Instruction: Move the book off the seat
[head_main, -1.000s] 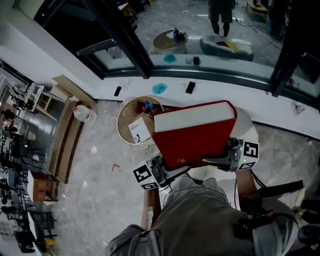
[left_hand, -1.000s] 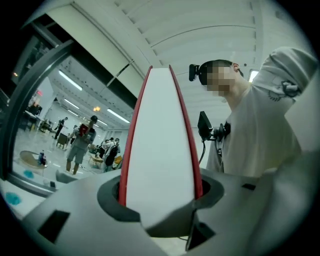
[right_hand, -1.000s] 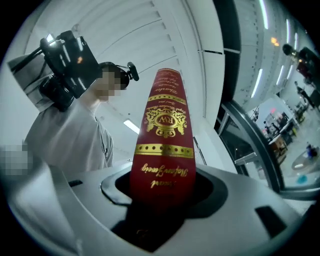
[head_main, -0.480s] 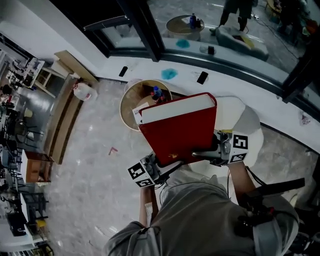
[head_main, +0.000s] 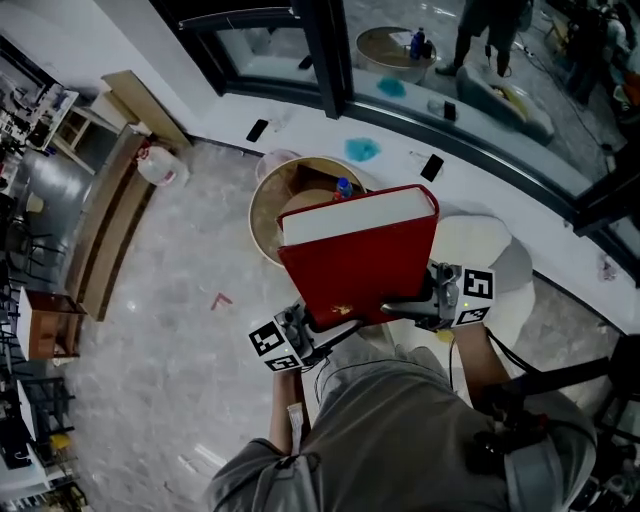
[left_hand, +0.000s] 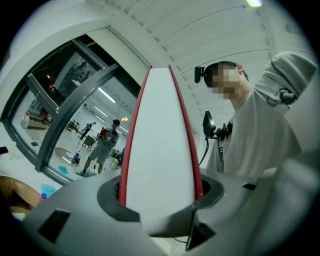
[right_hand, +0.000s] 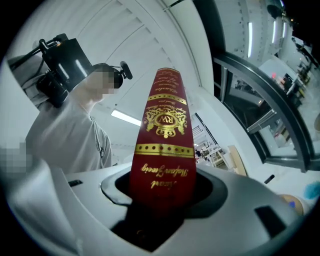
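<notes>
I hold a large red book (head_main: 360, 262) in the air, flat between both grippers, its white page block facing away from me. It hangs over the near rim of a round wooden table (head_main: 268, 215), left of the white seat (head_main: 482, 245). My left gripper (head_main: 312, 328) is shut on the book's near left corner. In the left gripper view the white page edge (left_hand: 160, 150) stands between the jaws of the left gripper (left_hand: 160, 192). My right gripper (head_main: 425, 300) is shut on the right side. There the red spine with gold print (right_hand: 165, 135) fills the right gripper (right_hand: 162, 187).
A blue-capped bottle (head_main: 344, 186) stands on the round table behind the book. A white window ledge (head_main: 300, 105) with dark phones and a blue patch (head_main: 362, 150) runs along the glass. A water jug (head_main: 160, 165) and wooden boards (head_main: 105, 235) lie at the left.
Both grippers have carried the book leftward, from above the white seat to over the round table's rim. The grip on it is the same.
</notes>
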